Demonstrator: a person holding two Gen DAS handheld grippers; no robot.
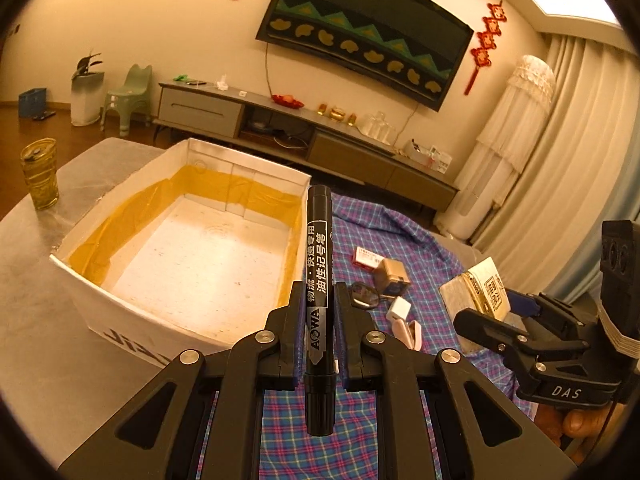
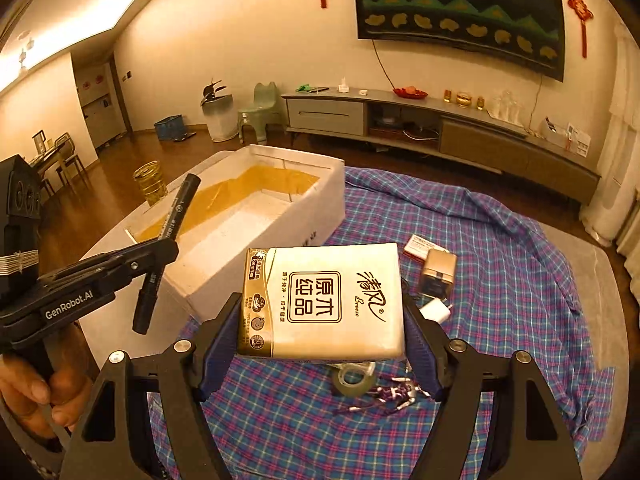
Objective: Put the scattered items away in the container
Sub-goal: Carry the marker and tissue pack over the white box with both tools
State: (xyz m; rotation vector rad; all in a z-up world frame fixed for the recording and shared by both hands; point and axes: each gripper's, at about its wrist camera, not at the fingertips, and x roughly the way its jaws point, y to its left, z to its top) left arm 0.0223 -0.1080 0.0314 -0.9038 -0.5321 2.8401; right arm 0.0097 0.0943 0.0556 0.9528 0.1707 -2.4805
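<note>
Marker lengthwise along left tool

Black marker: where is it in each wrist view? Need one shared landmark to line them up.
Left wrist: black marker stands at bottom centre, clamped in the left gripper.
Right wrist: it is at left of centre, tilted, in the same gripper.
Shared landmark: the white foam box, just beyond the marker in both views.
</note>
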